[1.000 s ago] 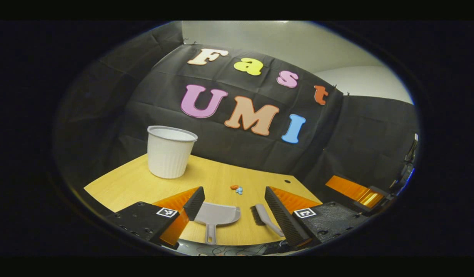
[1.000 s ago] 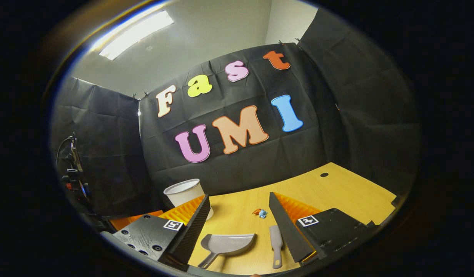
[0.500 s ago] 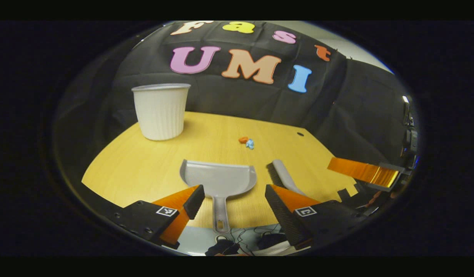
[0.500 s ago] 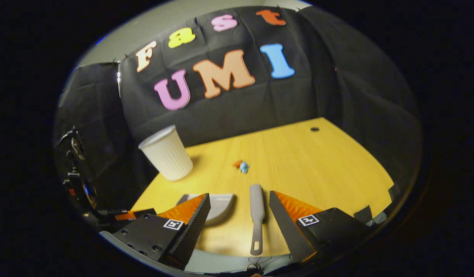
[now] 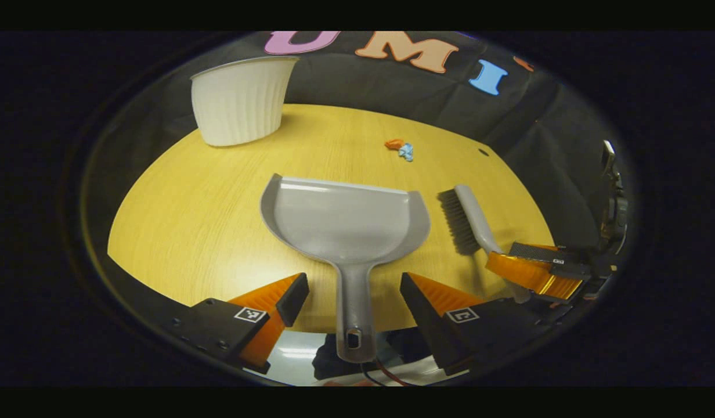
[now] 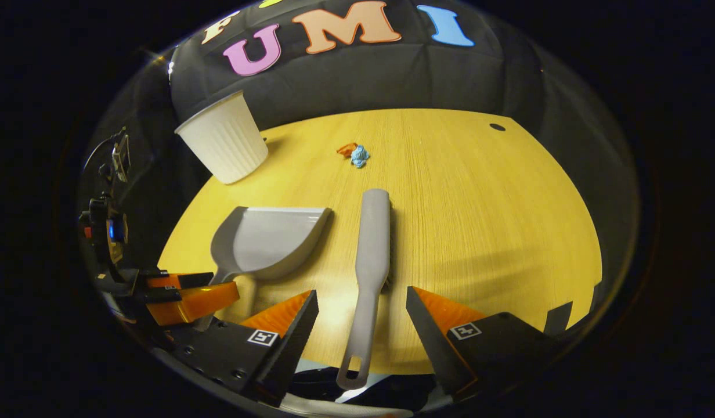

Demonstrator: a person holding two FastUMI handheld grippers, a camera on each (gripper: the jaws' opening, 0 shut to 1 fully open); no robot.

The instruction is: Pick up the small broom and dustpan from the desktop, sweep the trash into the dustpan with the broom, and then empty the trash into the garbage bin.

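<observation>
Wooden desktop (image 5: 206, 191), grey dustpan (image 5: 346, 217), grey broom (image 6: 372, 244), both claws apart, ungripped.

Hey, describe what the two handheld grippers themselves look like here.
Left gripper and right gripper match: two wedge-shaped fingers, ridged on the inner faces, on black bodies with screw holes. Each finger base carries a small square black-and-white marker tag.

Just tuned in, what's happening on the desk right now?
Both pickups are lined up but not made. The left tool is open astride the dustpan handle; the right tool is open astride the broom handle. Both lie flat on the desk. The trash is unswept, the bin upright.
</observation>
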